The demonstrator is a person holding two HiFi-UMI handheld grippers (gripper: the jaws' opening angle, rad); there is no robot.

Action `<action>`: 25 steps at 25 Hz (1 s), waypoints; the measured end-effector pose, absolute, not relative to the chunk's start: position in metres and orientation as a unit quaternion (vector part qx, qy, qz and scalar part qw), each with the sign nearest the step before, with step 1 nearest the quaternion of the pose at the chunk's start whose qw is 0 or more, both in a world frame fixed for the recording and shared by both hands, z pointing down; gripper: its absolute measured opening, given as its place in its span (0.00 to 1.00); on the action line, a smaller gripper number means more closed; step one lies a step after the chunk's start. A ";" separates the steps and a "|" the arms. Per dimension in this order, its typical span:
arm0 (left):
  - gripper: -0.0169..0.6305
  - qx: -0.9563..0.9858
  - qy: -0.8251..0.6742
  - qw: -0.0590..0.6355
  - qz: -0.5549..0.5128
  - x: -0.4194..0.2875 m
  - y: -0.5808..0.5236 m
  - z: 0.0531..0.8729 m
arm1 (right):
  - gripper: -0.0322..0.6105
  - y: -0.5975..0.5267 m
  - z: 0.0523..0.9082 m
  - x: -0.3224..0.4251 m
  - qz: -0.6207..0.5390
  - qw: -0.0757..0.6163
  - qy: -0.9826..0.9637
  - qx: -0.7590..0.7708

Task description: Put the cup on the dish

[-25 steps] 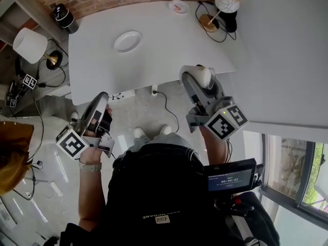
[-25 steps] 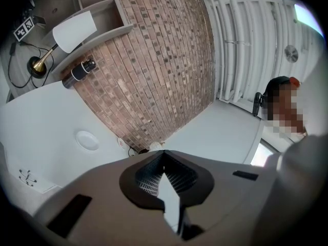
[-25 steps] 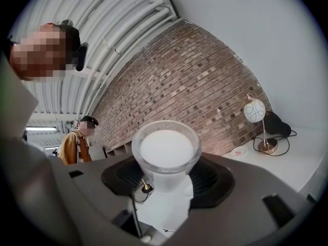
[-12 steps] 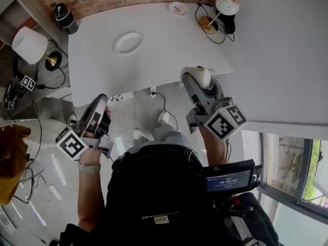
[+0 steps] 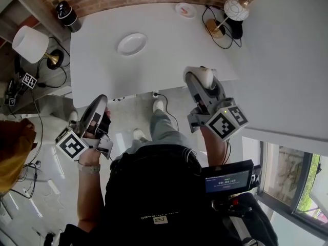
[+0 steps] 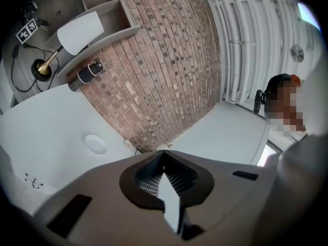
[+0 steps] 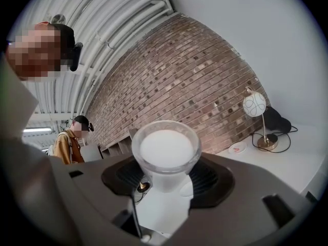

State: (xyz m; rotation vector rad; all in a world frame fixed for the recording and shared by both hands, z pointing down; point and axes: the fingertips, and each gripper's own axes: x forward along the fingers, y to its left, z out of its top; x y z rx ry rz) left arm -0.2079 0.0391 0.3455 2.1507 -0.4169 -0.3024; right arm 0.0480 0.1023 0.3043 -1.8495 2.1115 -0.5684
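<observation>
A white dish [image 5: 132, 43] lies on the white table [image 5: 169, 55], left of its middle; in the left gripper view the dish [image 6: 96, 144] shows small and far off. My right gripper [image 5: 201, 79] is shut on a pale cup [image 5: 205, 76], held over the table's near right edge. In the right gripper view the cup [image 7: 165, 151] stands upright between the jaws, its mouth toward the camera. My left gripper [image 5: 100, 102] hangs below the table's near left edge, over the floor, its jaws closed with nothing between them.
A white-shaded lamp [image 5: 29, 44] and a black cylinder [image 5: 66, 15] stand left of the table. At the table's far edge are a small saucer [image 5: 185, 9] and a globe lamp [image 5: 234, 8] with cables. A person in yellow [image 5: 13, 147] is at the left.
The person holding the grippers has stepped a little toward the table, one foot forward. The cup stays in the right gripper. The left gripper has hardly moved.
</observation>
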 end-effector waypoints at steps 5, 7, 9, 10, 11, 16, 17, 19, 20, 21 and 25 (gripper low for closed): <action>0.03 0.862 -0.191 0.455 -0.118 -0.192 0.015 0.354 | 0.45 0.069 0.314 0.070 -0.210 0.138 0.736 -0.628; 0.03 0.862 -0.200 0.451 -0.115 -0.184 0.002 0.352 | 0.46 0.054 0.317 0.080 -0.216 0.138 0.740 -0.622; 0.03 0.865 -0.209 0.444 -0.109 -0.174 -0.010 0.351 | 0.46 0.039 0.318 0.090 -0.220 0.139 0.743 -0.617; 0.03 0.865 -0.213 0.442 -0.107 -0.169 -0.016 0.350 | 0.46 0.032 0.318 0.096 -0.221 0.140 0.744 -0.614; 0.03 0.865 -0.215 0.441 -0.107 -0.164 -0.021 0.348 | 0.46 0.024 0.318 0.102 -0.222 0.141 0.746 -0.612; 0.03 0.862 -0.233 0.437 -0.113 -0.138 -0.043 0.339 | 0.45 -0.012 0.318 0.130 -0.228 0.141 0.755 -0.598; 0.03 0.860 -0.239 0.436 -0.113 -0.134 -0.046 0.338 | 0.46 -0.018 0.319 0.135 -0.230 0.139 0.758 -0.595; 0.03 0.858 -0.249 0.434 -0.118 -0.124 -0.053 0.333 | 0.46 -0.030 0.322 0.144 -0.233 0.133 0.763 -0.588; 0.03 0.857 -0.253 0.433 -0.121 -0.120 -0.055 0.331 | 0.45 -0.035 0.323 0.147 -0.235 0.130 0.766 -0.584; 0.03 0.856 -0.256 0.432 -0.124 -0.117 -0.058 0.330 | 0.46 -0.041 0.325 0.149 -0.238 0.128 0.768 -0.580; 0.03 0.850 -0.278 0.429 -0.124 -0.107 -0.067 0.332 | 0.46 -0.062 0.329 0.159 -0.246 0.122 0.778 -0.565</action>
